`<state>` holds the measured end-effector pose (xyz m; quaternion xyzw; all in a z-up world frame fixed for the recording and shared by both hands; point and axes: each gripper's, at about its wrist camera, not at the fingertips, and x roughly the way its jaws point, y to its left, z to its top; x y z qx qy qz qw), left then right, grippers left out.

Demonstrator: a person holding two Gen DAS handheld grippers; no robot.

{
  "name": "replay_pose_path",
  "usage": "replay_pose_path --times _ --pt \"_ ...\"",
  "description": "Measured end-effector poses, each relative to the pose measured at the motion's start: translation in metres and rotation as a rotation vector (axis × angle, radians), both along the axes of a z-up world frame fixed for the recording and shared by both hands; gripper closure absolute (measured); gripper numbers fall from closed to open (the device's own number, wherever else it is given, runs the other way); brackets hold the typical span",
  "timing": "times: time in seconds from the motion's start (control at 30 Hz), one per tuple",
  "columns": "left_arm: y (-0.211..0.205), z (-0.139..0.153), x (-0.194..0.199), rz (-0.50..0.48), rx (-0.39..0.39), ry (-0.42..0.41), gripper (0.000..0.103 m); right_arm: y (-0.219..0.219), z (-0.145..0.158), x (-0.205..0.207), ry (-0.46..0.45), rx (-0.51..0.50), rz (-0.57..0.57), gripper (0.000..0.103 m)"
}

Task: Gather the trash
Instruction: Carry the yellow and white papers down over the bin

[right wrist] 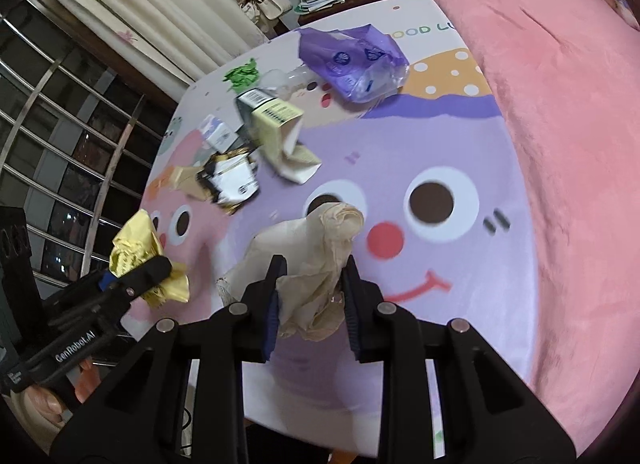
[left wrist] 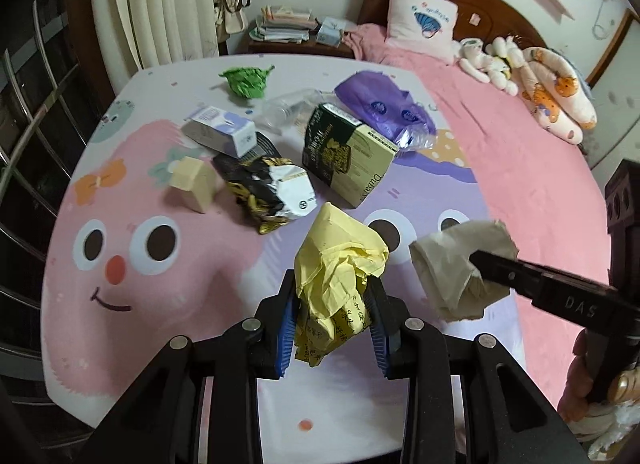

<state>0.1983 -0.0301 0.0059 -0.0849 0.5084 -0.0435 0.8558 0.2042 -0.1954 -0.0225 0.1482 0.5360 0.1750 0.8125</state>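
Left claw (left wrist: 334,304) clamped on a crumpled yellow wrapper (left wrist: 340,264), right claw (right wrist: 310,292) clamped on a scrunched beige paper wad (right wrist: 316,264), both pieces off the desk (left wrist: 160,364) and hanging over its near edge. Rest of the trash bunched toward the far left part of the desk: green crumpled ball (left wrist: 245,81) nearest the far edge, purple plastic bag (left wrist: 380,104) beside a clear bag (left wrist: 288,108), dark green carton (left wrist: 344,152) in the middle, white-and-lilac box (left wrist: 220,132), black-and-gold foil packet (left wrist: 268,192), small cream box (left wrist: 194,184). No bin anywhere in either view, so no telling where the drop spot is. For carrying these two well: keep both squeezes firm, since crumpled paper springs back and slips out easily; keep the claws apart from each other so the wads don't snag; don't swing low over the pile, or the carton probably gets knocked. Yellow wrapper sticks out well past the fingertips, looks floppy, so probably best moved smooth, no jerks. Only let go once right above the bin.
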Motion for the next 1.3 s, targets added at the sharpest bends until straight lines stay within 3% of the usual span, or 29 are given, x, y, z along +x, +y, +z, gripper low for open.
replay_pose_path --times 0.33,0.67,0.93,1.13,1.3 --pt "0.047 0.029 -0.084 -0.104 0.011 -0.068 0.071 0.044 0.024 -0.094 -0.063 0.004 -0.101 0.079" --pt "0.096 0.021 -0.184 -0.195 -0.005 -0.072 0.071 0.092 0.019 -0.211 -0.077 -0.002 -0.196 0.079" --pt "0.112 -0.012 -0.244 -0.248 -0.016 0.004 0.071 0.114 -0.007 -0.284 -0.021 -0.049 -0.216 0.079" --pt "0.097 -0.046 -0.266 -0.289 -0.018 0.071 0.071 0.118 -0.039 -0.307 0.050 -0.085 -0.213 0.079" --pt "0.079 -0.089 -0.272 -0.312 -0.012 0.143 0.071 0.114 -0.087 -0.313 0.133 -0.098 -0.221 0.079"
